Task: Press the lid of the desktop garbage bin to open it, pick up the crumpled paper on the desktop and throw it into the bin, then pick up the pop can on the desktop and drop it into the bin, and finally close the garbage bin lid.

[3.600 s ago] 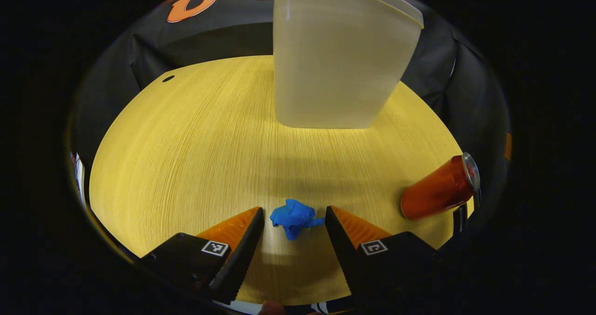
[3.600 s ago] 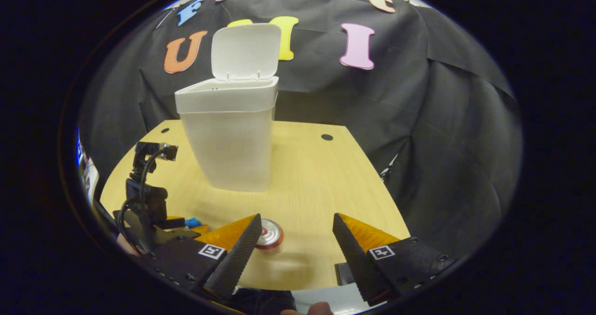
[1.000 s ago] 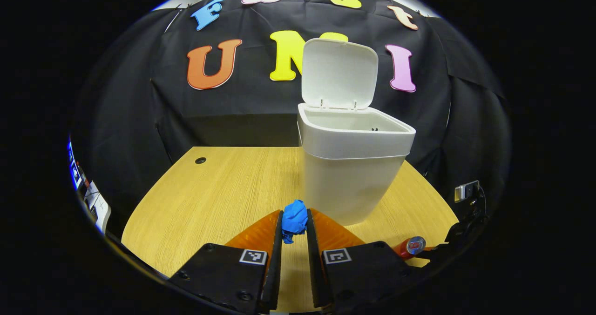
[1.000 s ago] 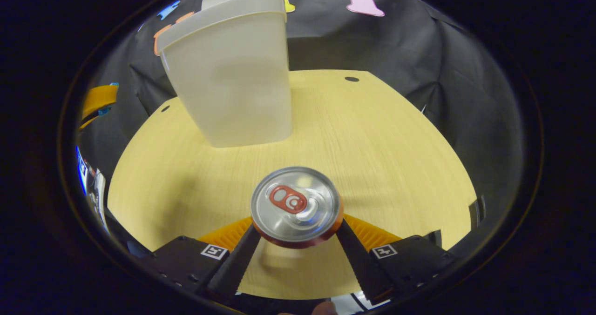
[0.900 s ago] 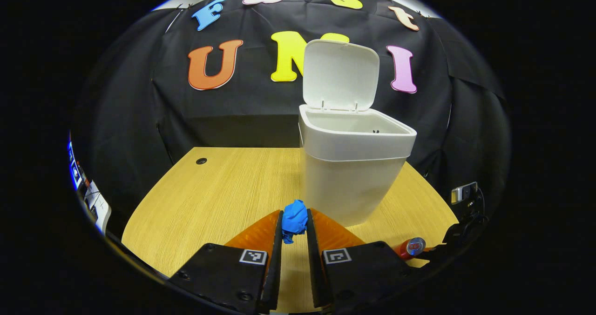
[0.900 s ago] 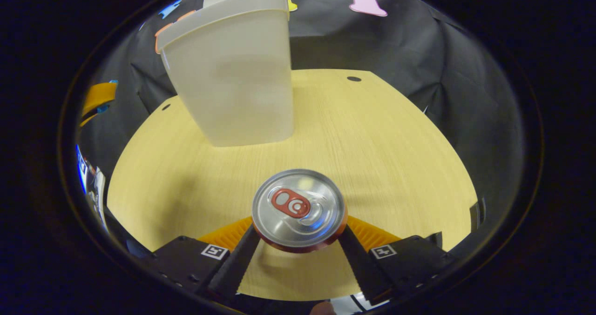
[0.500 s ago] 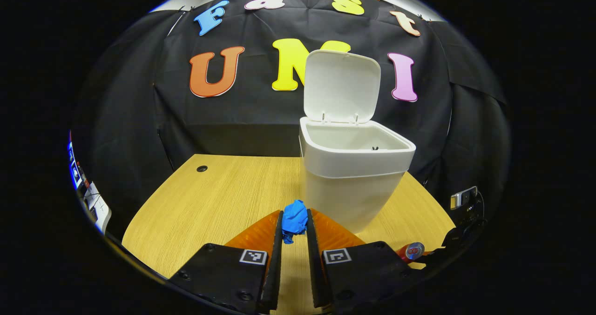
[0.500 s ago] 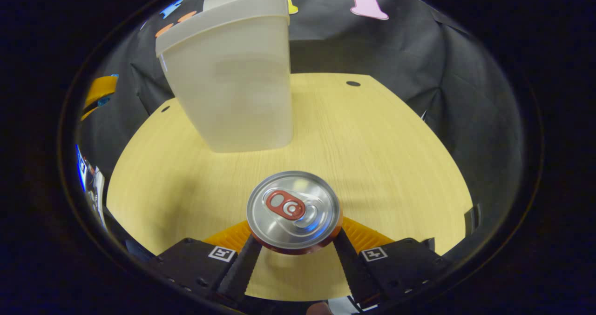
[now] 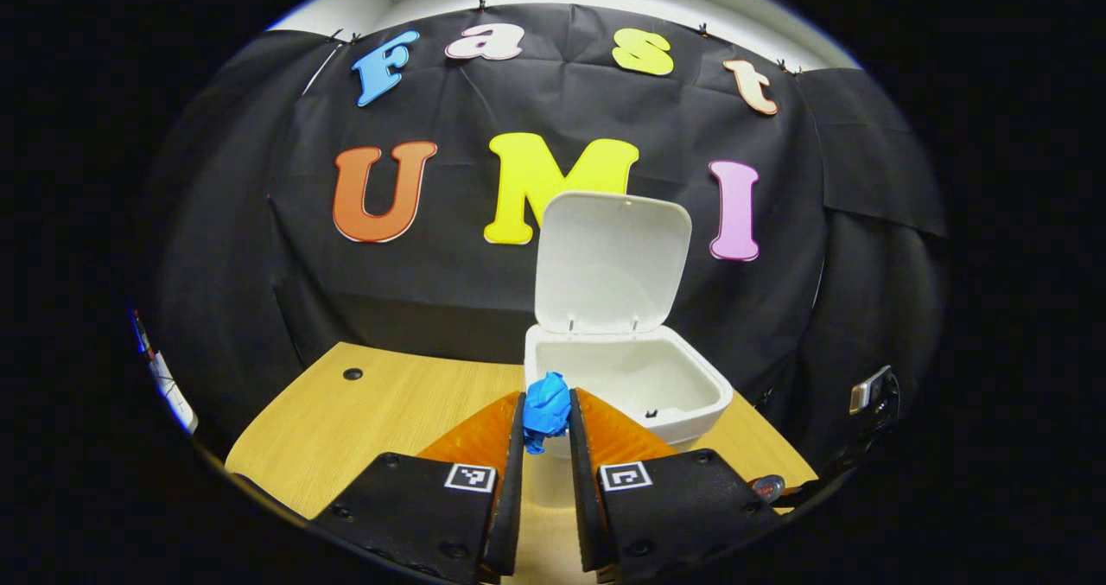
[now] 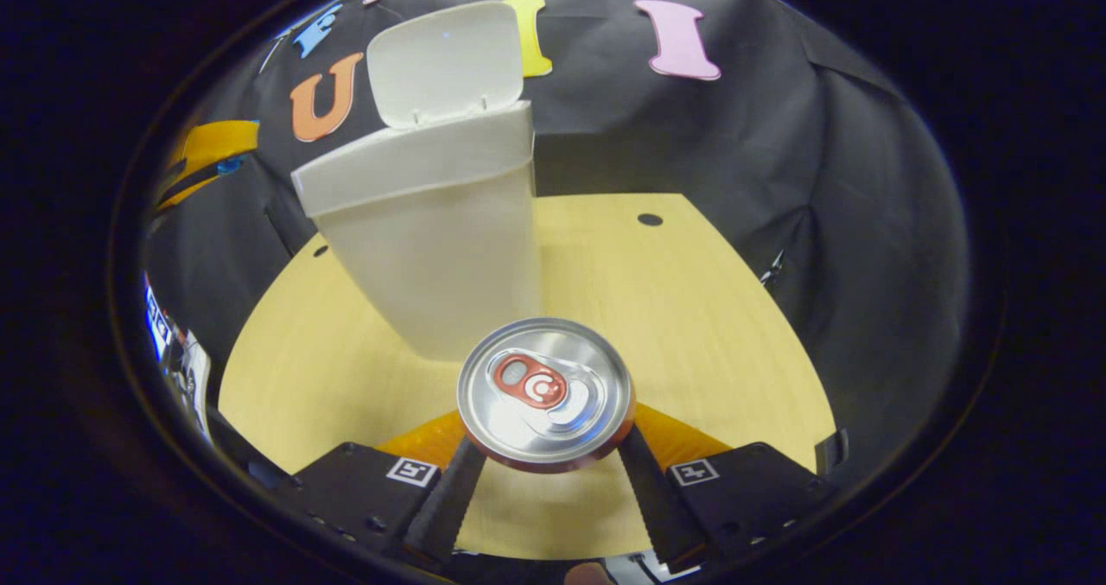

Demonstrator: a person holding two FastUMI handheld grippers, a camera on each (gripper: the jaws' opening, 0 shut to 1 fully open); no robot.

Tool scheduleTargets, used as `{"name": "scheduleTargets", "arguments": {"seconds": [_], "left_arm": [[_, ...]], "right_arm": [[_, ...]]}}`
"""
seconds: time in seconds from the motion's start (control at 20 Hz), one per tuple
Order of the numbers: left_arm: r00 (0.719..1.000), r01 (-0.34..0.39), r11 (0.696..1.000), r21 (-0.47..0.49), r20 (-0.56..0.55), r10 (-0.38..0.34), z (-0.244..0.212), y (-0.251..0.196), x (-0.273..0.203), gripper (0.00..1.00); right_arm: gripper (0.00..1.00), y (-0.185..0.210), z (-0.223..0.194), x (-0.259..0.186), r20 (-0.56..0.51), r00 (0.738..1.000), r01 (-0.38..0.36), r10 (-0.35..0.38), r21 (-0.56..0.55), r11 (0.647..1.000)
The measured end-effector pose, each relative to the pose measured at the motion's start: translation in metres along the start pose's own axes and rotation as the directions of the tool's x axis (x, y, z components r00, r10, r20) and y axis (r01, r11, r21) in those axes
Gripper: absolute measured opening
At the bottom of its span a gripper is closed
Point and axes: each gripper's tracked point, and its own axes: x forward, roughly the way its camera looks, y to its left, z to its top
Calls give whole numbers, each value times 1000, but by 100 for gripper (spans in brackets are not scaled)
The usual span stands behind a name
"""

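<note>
The left hand-held gripper (image 9: 546, 425) squeezes the blue crumpled paper ball (image 9: 546, 403) at the bottom middle, near the open white plastic bin (image 9: 624, 384). The right hand-held gripper (image 10: 544, 468) squeezes the red pop can (image 10: 544, 391). Dropped too early, the paper could miss.

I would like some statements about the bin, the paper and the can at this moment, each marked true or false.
1. The bin lid stands open. True.
2. The left gripper is open and holds nothing. False: it is shut on the crumpled paper.
3. The right gripper is shut on the pop can. True.
4. The crumpled paper already lies inside the garbage bin. False: it is between the left gripper's fingers, near the bin's rim.
</note>
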Motion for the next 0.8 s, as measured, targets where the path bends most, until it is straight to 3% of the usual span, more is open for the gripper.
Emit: {"name": "scheduleTargets", "arguments": {"seconds": [0.25,0.3,0.35,0.5,0.55,0.6,0.75,0.8], "left_arm": [[997,18,999,31,76,-20,39,-16,31,29],[996,21,999,36,80,-24,42,-19,38,34],[996,28,999,35,81,-31,42,-23,43,30],[998,30,999,30,56,-32,34,-27,65,29],[998,31,999,27,46,-32,31,-28,73,35],[999,35,999,25,37,-36,27,-29,78,30],[998,62,997,44,9,-63,21,-36,92,34],[998,65,996,55,4,-65,20,-36,94,46]], "right_arm": [[82,-27,46,-17,92,994,66,-66,-3,998],[82,-32,53,-20,102,992,73,-73,1,997],[82,-36,58,-22,109,991,75,-75,7,997],[82,-46,71,-26,126,988,92,-93,16,996],[82,-48,74,-26,126,988,92,-92,8,996],[82,-48,74,-25,122,988,91,-90,1,996],[82,-50,77,-25,115,989,89,-88,-4,996],[82,-48,77,-25,114,990,84,-82,-8,996]]}}
